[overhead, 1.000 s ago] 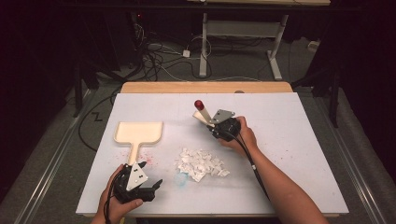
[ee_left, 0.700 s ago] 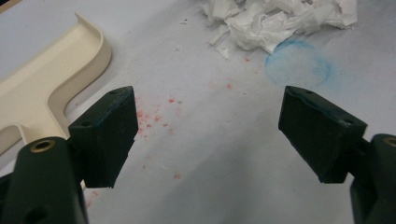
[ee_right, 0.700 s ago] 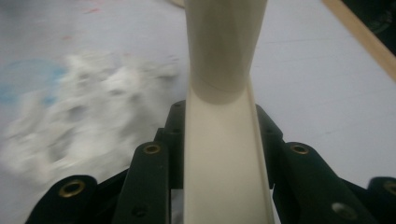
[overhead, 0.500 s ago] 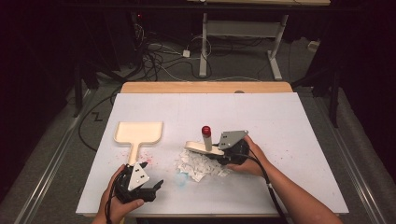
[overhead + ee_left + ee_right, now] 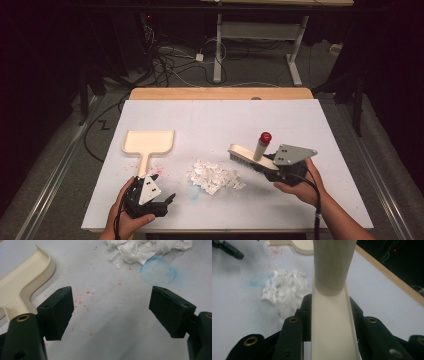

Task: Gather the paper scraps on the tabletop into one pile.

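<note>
A cream dustpan [image 5: 149, 141] lies flat at the table's left, its handle pointing toward the near edge. My left gripper [image 5: 166, 202] rests open just right of that handle's end; in the left gripper view the dustpan handle [image 5: 23, 288] runs beside the left jaw, and the gripper [image 5: 112, 312] holds nothing. A pile of white paper scraps [image 5: 215, 176] sits mid-table. My right gripper [image 5: 272, 169] is shut on a cream brush [image 5: 247, 156] with a red-tipped handle, bristles down just right of the pile. The brush [image 5: 332, 322] runs up between the jaws of the right gripper [image 5: 329, 307].
The white table cover [image 5: 220, 120] bears a blue ring stain [image 5: 158, 271] by the scraps and red specks [image 5: 82, 301] near the dustpan handle. A wooden strip [image 5: 220, 93] edges the far side. Cables and desk legs stand on the floor beyond.
My right gripper has carried the brush from the far middle of the table down and toward me, tilting it flat just right of the paper pile. The left gripper has stayed put.
</note>
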